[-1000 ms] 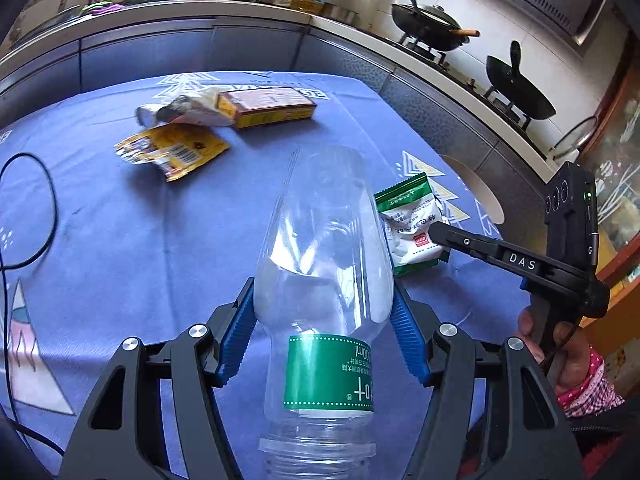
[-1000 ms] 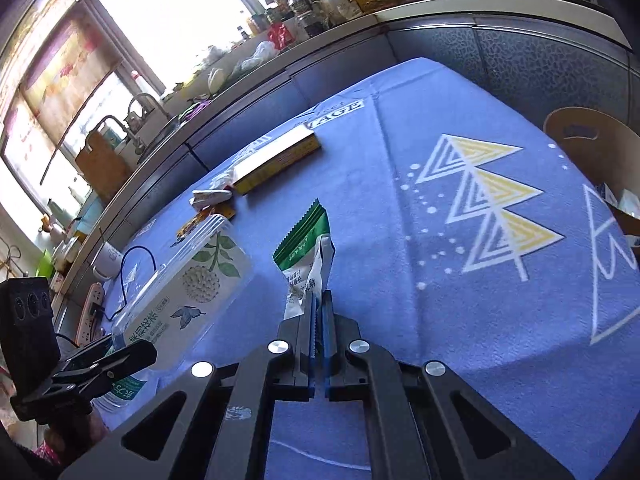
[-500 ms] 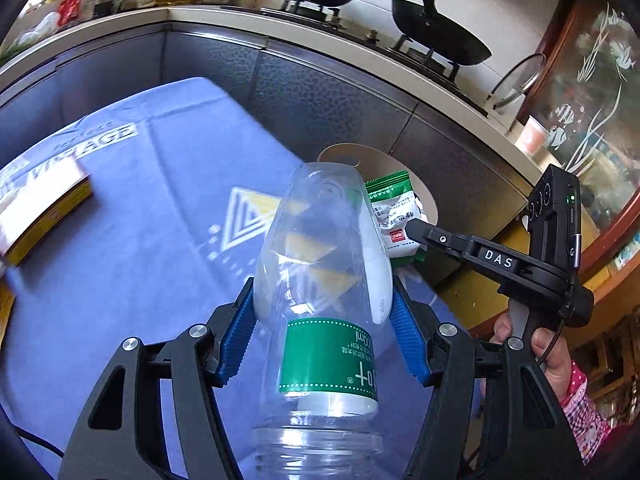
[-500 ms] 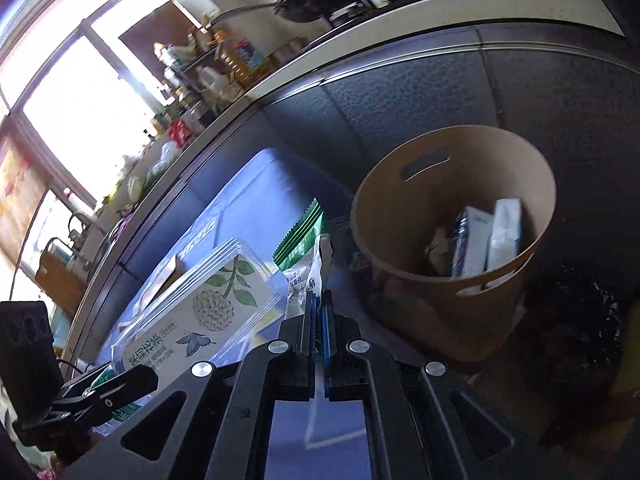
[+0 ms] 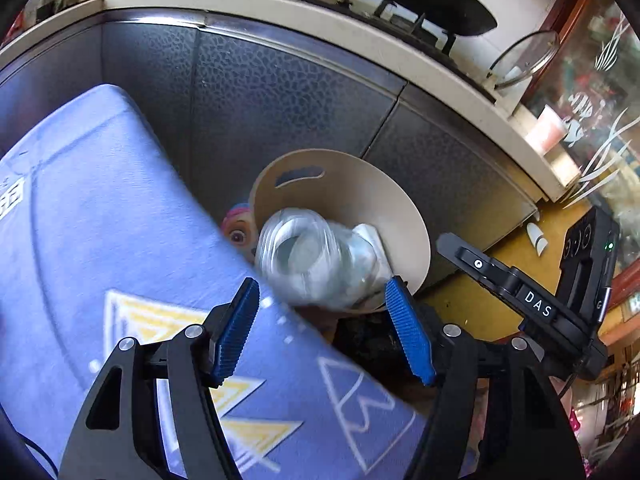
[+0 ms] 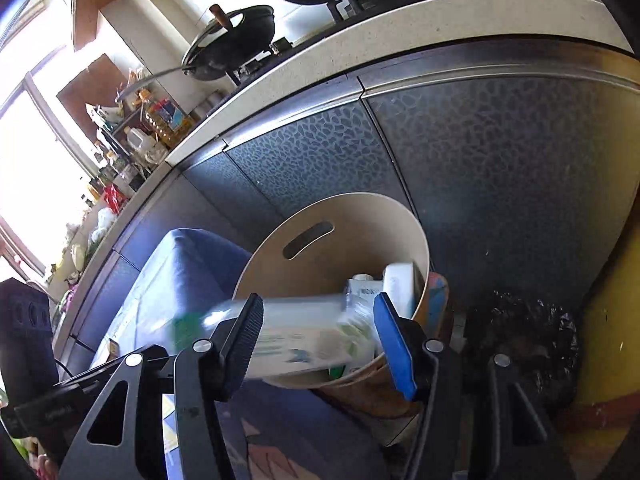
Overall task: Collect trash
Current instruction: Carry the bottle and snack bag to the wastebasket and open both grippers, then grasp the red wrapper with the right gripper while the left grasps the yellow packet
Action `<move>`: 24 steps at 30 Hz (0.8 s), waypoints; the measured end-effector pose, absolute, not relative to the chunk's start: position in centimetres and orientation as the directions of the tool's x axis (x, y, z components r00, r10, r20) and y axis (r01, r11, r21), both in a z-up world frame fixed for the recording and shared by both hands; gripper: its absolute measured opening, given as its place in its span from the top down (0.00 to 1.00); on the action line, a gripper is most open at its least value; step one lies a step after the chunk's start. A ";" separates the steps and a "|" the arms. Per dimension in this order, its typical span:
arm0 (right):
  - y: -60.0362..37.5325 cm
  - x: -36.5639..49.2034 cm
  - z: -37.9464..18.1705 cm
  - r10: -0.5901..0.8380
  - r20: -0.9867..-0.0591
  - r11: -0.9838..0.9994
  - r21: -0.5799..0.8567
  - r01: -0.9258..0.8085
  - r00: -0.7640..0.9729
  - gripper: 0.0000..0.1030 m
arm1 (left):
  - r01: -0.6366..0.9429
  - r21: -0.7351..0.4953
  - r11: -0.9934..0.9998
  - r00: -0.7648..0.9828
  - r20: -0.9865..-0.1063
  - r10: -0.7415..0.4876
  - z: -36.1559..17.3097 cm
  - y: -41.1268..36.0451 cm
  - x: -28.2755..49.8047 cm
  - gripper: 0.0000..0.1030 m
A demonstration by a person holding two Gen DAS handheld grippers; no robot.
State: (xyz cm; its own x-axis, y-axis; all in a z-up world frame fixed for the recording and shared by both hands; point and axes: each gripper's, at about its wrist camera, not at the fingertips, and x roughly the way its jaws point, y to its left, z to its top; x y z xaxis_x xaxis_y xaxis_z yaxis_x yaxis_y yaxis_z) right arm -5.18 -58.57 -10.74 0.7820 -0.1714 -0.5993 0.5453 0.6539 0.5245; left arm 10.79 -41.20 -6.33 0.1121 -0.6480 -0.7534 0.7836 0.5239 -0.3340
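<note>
Both grippers, the left gripper (image 5: 322,330) and the right gripper (image 6: 318,344), are spread wide with nothing gripped, and the blurry clear bottle (image 5: 316,258) is seen over the tan bin (image 5: 360,192) beside the blue table (image 5: 92,240).

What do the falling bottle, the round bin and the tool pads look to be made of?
Bottle: clear thin plastic; the bin shows through it, though motion blur hides detail. Bin: smooth matte tan wall with a cut handle slot, likely plywood or stiff paperboard; I cannot tell which. Pads on the left tool: blue, finely ribbed, probably rubber or soft plastic.
</note>
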 end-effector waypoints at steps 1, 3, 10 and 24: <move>-58.3 -5.5 -10.7 -0.163 -0.593 0.652 0.535 0.537 0.789 0.43 | 0.778 -0.336 0.530 0.124 -0.746 -0.655 -6.0 -40.0 10.9 0.36; -57.2 -6.0 -10.4 -0.142 -0.580 0.652 0.556 0.517 0.802 0.43 | 0.759 -0.351 0.549 0.142 -0.733 -0.665 -5.5 -37.4 11.0 0.36; -51.5 -4.7 -9.1 -0.025 -0.559 0.716 0.568 0.405 0.829 0.43 | 0.693 -0.343 0.634 0.247 -0.713 -0.656 -5.1 -25.9 9.5 0.36; -35.8 3.1 -9.6 0.223 -0.645 0.855 0.489 0.170 0.731 0.45 | 0.387 -0.380 0.840 0.466 -0.706 -0.534 -7.7 -0.8 9.4 0.36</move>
